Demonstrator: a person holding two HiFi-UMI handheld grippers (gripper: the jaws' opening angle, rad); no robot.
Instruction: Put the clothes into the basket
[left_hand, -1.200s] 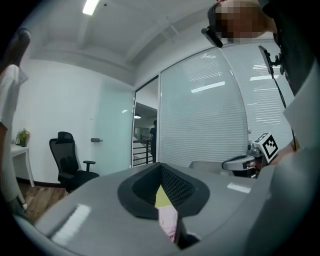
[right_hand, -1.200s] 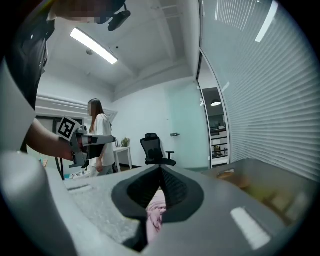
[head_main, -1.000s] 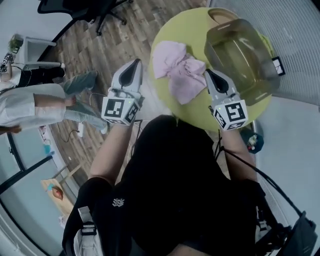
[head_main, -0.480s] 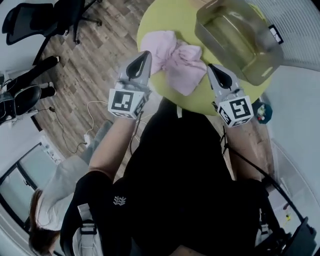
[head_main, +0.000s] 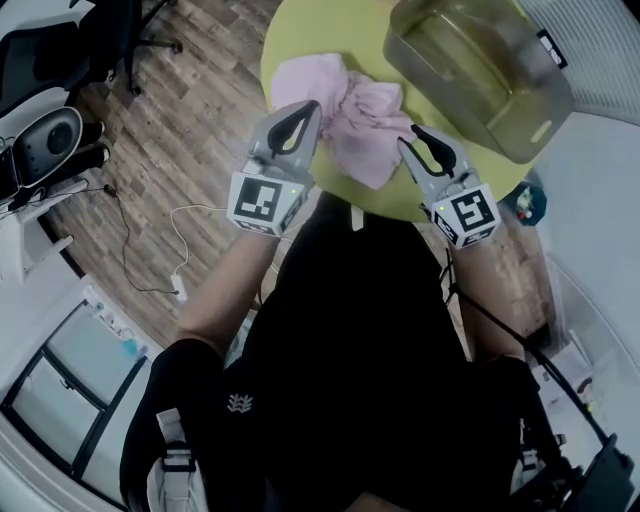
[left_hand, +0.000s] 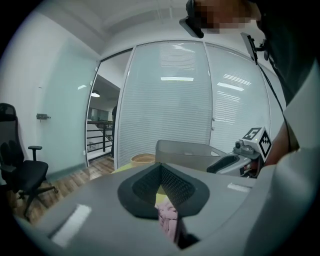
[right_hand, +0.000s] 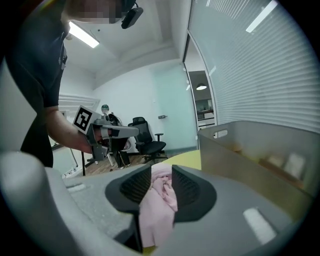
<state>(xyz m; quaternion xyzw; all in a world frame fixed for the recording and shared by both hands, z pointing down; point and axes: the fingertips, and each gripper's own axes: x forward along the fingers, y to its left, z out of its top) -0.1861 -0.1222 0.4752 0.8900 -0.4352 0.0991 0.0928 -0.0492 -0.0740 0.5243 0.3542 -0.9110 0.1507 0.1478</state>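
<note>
While the pink cloth (head_main: 350, 115) lies bunched on the round yellow-green counter (head_main: 295, 35), both claws hang at the cloth's near edge, one at each end of it. The heap is spread wider across than deep, so its long axis runs roughly from one claw to the other. The left claw (head_main: 308, 110) sits at the cloth's left end with its tips pressed together and nothing pinched. The right claw (head_main: 410, 140) sits at the cloth's right end, and its jaws have just been opening; in the right gripper view the pink folds (right_hand: 159, 192) show in the gap between the spread pads, which do not seem to press on them. The translucent grey basket (head_main: 455, 85) stands just past the cloth's far right side, apparently without clothes in it. I judge that the right claw is the better placed: the cloth lies straight ahead of it, and the basket is on its side of the cloth
</note>
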